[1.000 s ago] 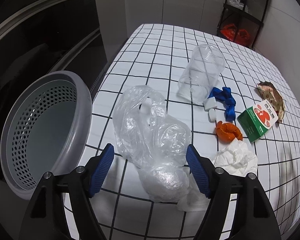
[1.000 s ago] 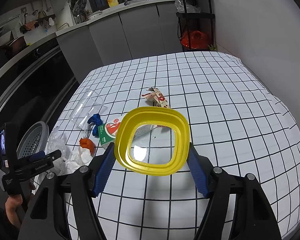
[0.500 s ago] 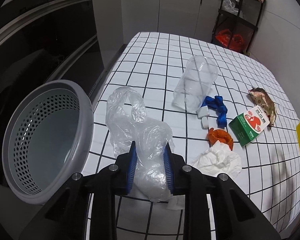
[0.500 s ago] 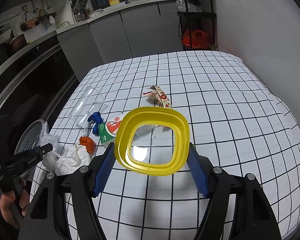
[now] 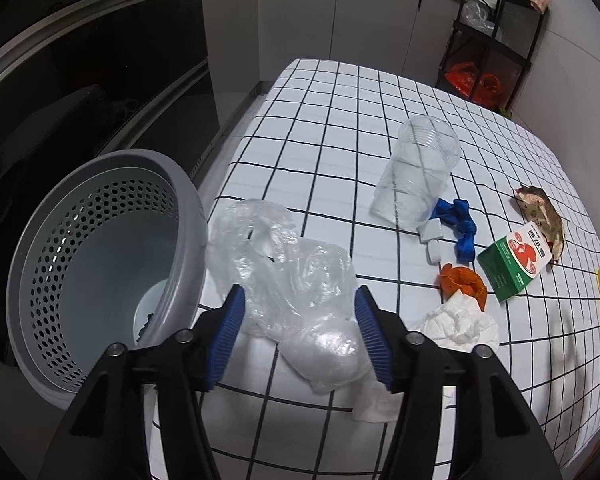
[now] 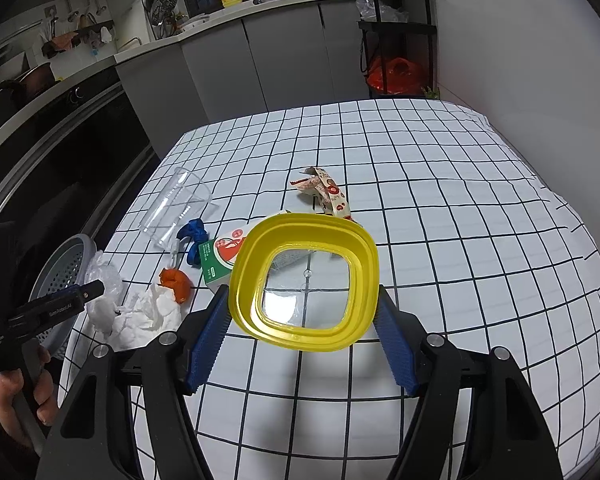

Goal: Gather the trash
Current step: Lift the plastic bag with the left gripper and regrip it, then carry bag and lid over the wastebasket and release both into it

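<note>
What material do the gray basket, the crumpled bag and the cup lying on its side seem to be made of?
Gray basket: likely matte moulded plastic, judging by its even rows of holes.
Crumpled bag: thin clear plastic film; it wrinkles, glints and lets the grid show through.
Cup: clear, stiffer plastic, apparently ribbed, keeping its shape on its side.

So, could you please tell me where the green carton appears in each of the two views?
Left wrist: the green carton lies at the right, past the left gripper, beside the orange scrap.
Right wrist: it sits left of centre, partly behind the yellow lid.
Shared landmark: the clear cup lying on its side.
</note>
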Demonstrator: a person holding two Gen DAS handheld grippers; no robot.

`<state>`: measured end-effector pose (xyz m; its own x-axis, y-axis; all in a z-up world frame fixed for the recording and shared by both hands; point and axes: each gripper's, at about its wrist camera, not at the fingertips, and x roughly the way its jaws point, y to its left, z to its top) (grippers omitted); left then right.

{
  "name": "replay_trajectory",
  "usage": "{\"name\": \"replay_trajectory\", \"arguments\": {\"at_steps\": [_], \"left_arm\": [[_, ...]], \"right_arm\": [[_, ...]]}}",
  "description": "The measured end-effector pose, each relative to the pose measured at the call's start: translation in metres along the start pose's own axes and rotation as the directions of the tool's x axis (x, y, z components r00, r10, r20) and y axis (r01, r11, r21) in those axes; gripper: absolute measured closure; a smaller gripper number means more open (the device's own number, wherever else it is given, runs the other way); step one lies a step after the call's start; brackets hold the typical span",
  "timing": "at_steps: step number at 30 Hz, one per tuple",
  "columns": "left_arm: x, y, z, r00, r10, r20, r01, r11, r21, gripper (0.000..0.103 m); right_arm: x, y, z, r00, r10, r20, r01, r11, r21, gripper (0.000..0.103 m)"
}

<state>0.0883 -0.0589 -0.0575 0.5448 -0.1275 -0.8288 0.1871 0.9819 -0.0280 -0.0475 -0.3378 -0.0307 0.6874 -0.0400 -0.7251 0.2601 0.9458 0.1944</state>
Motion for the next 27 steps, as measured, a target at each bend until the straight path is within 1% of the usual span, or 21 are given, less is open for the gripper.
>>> {"name": "replay_trajectory", "arguments": {"at_steps": [5, 7, 8, 9, 10, 11, 12, 15, 22, 25, 27], "left_arm": [[0.002, 0.004, 0.002, 1.0, 0.024, 0.01, -0.024, 1.0, -0.006, 0.044], [0.006, 0.004, 0.001, 1.0, 0.028, 0.002, -0.028, 1.0, -0.001, 0.052], [0.008, 0.003, 0.0, 1.0, 0.031, -0.006, -0.031, 1.0, 0.005, 0.059], [0.01, 0.003, 0.0, 0.999, 0.031, -0.013, -0.031, 0.999, 0.01, 0.068], [0.012, 0.002, -0.001, 0.999, 0.029, -0.02, -0.029, 0.999, 0.015, 0.073], [0.013, 0.001, -0.001, 0.999, 0.027, -0.024, -0.026, 0.999, 0.019, 0.081], [0.012, 0.0, -0.001, 0.999, 0.024, -0.022, -0.023, 1.0, 0.02, 0.083], [0.005, -0.002, 0.0, 1.0, 0.021, -0.003, -0.021, 0.999, 0.026, 0.087], [-0.031, -0.003, 0.001, 0.997, 0.018, 0.079, -0.023, 0.998, 0.063, 0.087], [-0.047, 0.005, 0.003, 0.993, 0.021, 0.116, -0.029, 0.997, 0.068, 0.087], [-0.058, 0.013, 0.004, 0.989, 0.035, 0.145, -0.045, 0.997, 0.068, 0.087]], "right_arm": [[-0.001, 0.001, 0.0, 1.0, -0.001, 0.003, 0.001, 1.0, -0.003, 0.036], [-0.001, 0.001, 0.0, 1.0, -0.002, 0.003, 0.002, 1.0, -0.003, 0.036], [-0.001, 0.0, 0.0, 1.0, -0.002, 0.003, 0.002, 1.0, -0.003, 0.036], [-0.001, 0.0, 0.0, 1.0, -0.002, 0.003, 0.002, 1.0, -0.002, 0.036], [-0.001, 0.0, 0.0, 1.0, -0.001, 0.004, 0.001, 1.0, -0.002, 0.036], [-0.001, 0.0, 0.0, 1.0, -0.001, 0.004, 0.001, 1.0, -0.002, 0.036], [-0.002, 0.0, 0.0, 1.0, 0.0, 0.004, 0.0, 1.0, -0.001, 0.036], [-0.002, 0.0, 0.0, 1.0, 0.0, 0.004, 0.0, 1.0, -0.003, 0.036], [-0.002, 0.005, 0.0, 1.0, 0.01, 0.007, -0.01, 1.0, -0.013, 0.036], [-0.002, 0.014, 0.001, 1.0, 0.02, 0.01, -0.02, 0.999, -0.027, 0.036], [-0.002, 0.024, 0.001, 0.999, 0.041, 0.006, -0.041, 0.999, -0.035, 0.036]]}}
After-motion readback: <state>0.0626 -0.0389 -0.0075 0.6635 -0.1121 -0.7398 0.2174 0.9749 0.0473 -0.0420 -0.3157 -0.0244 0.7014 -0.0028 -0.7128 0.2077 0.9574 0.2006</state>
